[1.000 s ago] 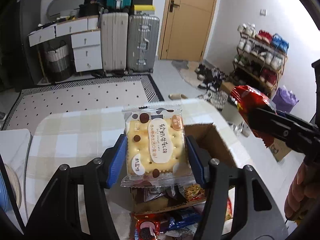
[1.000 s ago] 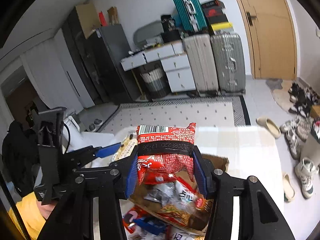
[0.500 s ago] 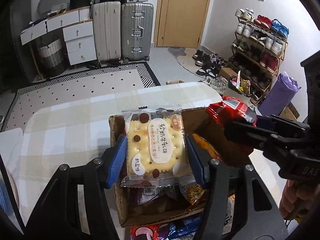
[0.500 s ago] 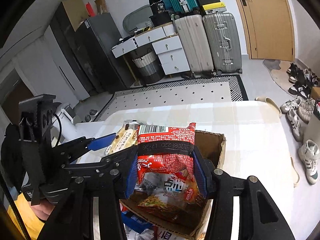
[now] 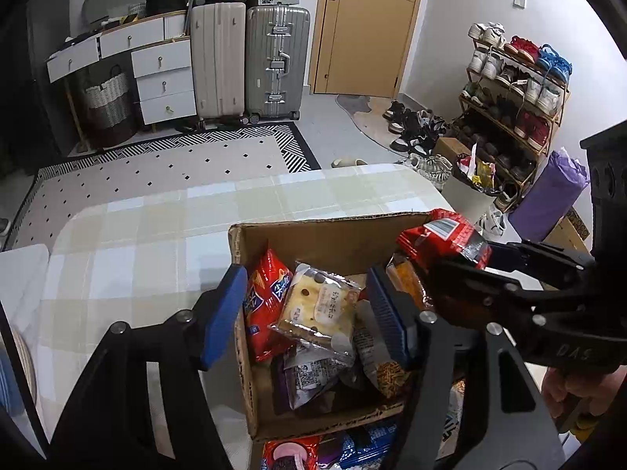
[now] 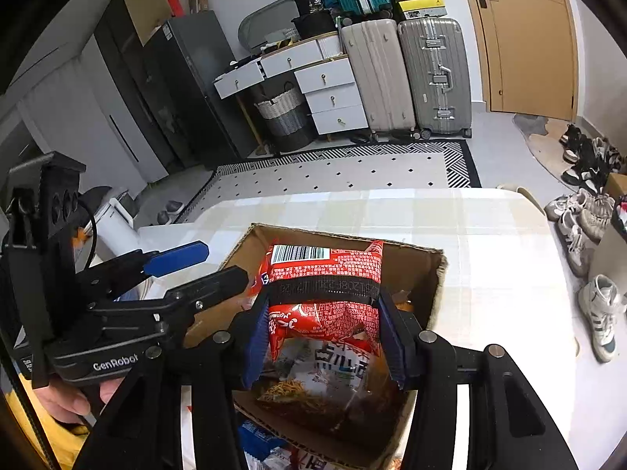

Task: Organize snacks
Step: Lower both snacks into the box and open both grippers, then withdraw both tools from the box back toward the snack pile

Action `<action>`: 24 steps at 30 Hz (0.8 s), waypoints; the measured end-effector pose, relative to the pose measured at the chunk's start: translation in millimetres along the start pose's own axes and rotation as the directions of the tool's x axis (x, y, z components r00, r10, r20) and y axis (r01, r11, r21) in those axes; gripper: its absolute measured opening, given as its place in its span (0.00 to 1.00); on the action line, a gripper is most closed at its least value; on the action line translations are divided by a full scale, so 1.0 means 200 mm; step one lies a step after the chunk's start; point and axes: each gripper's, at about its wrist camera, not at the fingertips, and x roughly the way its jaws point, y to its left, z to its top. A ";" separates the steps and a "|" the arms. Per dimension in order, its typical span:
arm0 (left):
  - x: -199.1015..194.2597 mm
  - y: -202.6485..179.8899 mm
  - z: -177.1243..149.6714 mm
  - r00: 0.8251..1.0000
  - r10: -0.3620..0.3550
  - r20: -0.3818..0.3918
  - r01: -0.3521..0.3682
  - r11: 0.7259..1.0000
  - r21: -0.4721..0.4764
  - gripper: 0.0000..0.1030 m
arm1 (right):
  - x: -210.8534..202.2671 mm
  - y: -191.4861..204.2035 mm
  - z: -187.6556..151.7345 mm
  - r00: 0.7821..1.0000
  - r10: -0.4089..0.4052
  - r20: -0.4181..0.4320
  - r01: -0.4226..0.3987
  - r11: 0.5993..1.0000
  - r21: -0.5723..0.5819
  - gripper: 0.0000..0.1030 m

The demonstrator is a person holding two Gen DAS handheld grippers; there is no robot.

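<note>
A cardboard box (image 5: 313,235) stands on the checked tablecloth and holds several snack packs. My left gripper (image 5: 305,313) is open above the box. The yellow cracker pack (image 5: 319,307) lies loose in the box between its blue pads, beside a red pack (image 5: 266,301). My right gripper (image 6: 323,337) is shut on a red snack bag (image 6: 325,282) and holds it over the box (image 6: 431,270). The bag also shows in the left wrist view (image 5: 443,239) at the box's right rim. The left gripper shows in the right wrist view (image 6: 192,262), open.
More snack packs (image 5: 333,450) lie on the table in front of the box. The table (image 5: 137,235) extends to the left and beyond the box. Suitcases (image 5: 250,58), drawers and a shoe rack (image 5: 513,90) stand in the room behind.
My left gripper opened and the cracker pack dropped into the box. Both grippers moved down and forward over the box; the right one still holds the red bag.
</note>
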 end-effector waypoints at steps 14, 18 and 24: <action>-0.17 0.04 -0.07 1.000 0.019 0.001 -0.019 0.999 -0.030 0.66 | -0.09 0.04 -0.01 0.999 -0.006 0.038 0.005 1.000 0.004 0.72; -0.32 0.00 -0.06 0.999 0.024 0.033 -0.024 1.000 -0.018 0.67 | -0.23 0.12 -0.05 0.996 0.007 0.083 -0.006 1.000 -0.008 0.72; -0.62 -0.09 -0.07 0.994 0.029 0.105 -0.028 1.000 -0.008 0.75 | -0.49 0.26 -0.09 0.988 0.016 0.156 -0.008 0.999 -0.052 0.76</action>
